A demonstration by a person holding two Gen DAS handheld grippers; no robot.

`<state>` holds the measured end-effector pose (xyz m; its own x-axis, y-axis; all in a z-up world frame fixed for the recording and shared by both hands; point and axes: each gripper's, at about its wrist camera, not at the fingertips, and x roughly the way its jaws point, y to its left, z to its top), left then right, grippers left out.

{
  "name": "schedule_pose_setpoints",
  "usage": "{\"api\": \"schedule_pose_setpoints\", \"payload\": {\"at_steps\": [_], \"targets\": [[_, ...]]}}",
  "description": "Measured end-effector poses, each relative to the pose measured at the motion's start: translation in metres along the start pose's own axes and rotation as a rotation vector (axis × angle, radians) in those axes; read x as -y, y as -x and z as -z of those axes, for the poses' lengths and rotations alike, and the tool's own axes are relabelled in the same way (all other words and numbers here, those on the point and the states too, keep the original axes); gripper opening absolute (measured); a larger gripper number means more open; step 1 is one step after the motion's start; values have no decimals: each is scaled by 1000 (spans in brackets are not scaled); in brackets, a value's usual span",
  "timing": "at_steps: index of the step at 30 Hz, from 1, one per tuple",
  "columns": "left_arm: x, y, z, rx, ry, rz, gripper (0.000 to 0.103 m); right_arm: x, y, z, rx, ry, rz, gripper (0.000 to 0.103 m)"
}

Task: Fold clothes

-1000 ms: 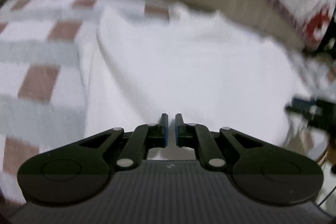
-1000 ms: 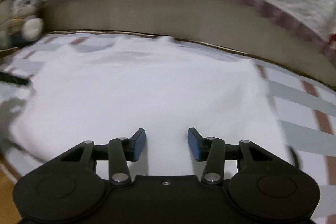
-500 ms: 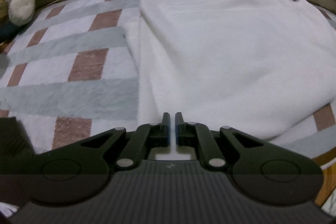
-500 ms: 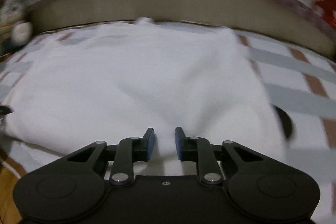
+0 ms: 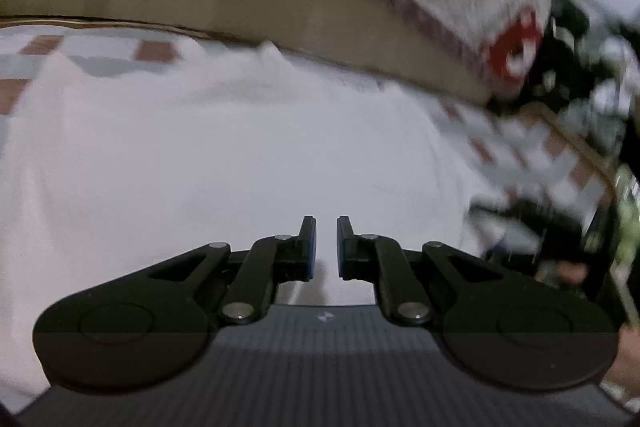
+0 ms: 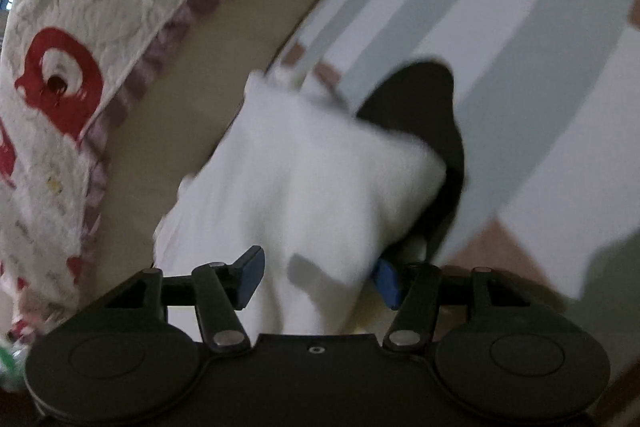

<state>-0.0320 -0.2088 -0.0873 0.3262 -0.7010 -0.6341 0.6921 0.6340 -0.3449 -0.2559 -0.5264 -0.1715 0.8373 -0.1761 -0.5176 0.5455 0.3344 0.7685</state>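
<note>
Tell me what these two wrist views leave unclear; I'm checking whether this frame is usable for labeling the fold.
- Left wrist view: motion blur smears the white garment; its folds and edges are unreadable.
- Left wrist view: the left gripper body covers the garment's near edge.
- Right wrist view: cloth bunched between the right gripper fingers hides whether they touch it.
- Right wrist view: a dark shape behind the cloth is unidentifiable.

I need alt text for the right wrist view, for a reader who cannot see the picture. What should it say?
A white garment lies bunched between the wide-open blue-padded fingers of the right gripper, which is not closed on it. It rests on a bed cover checked in white, grey and brown, with a dark shape partly behind it. A white quilt with red figures fills the upper left.
</note>
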Motion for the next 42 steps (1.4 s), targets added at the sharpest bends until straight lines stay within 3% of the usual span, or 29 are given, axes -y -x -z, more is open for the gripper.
{"api": "schedule_pose_setpoints", "payload": {"at_steps": [1,4,7,9,11,13,15,18,19,20,22,26,30,34,42], "targets": [[7,-13,3,-20,-12,4,12,2,-2,-2,29,-23,-6,63],[-10,-28,5,-66,135,58,14,6,-9,-7,92,-76,-32,65],[-28,-44,8,-112,283,113,16,-19,-32,-7,31,118,-50,67],[-40,-55,9,-142,381,150,13,-36,-46,-10,-8,173,-45,31],[-50,-57,8,-161,448,158,12,-57,-43,-13,16,219,-61,25],[-53,-52,2,-161,414,104,12,-85,-35,-14,48,316,-78,24],[-53,-49,-4,-182,387,48,12,-125,-25,-11,52,491,-114,23],[-65,-26,-21,-242,424,15,12,-190,-15,1,26,674,-227,23],[-70,-10,-32,-222,413,15,12,-212,-12,7,16,729,-269,23],[-73,3,-41,-196,375,2,13,-233,-9,18,-5,800,-310,23],[-83,28,-55,-161,298,-101,13,-272,-10,49,-70,954,-373,23],[-120,32,-44,-176,366,-198,13,-310,-51,120,-265,1096,-369,23],[-144,26,-1,-169,400,-307,8,-294,-115,188,-437,1258,-201,23],[-148,38,4,-153,455,-250,9,-295,-116,196,-414,1331,-205,24],[-172,36,7,-156,551,-155,8,-291,-109,186,-416,1349,-221,24]]}}
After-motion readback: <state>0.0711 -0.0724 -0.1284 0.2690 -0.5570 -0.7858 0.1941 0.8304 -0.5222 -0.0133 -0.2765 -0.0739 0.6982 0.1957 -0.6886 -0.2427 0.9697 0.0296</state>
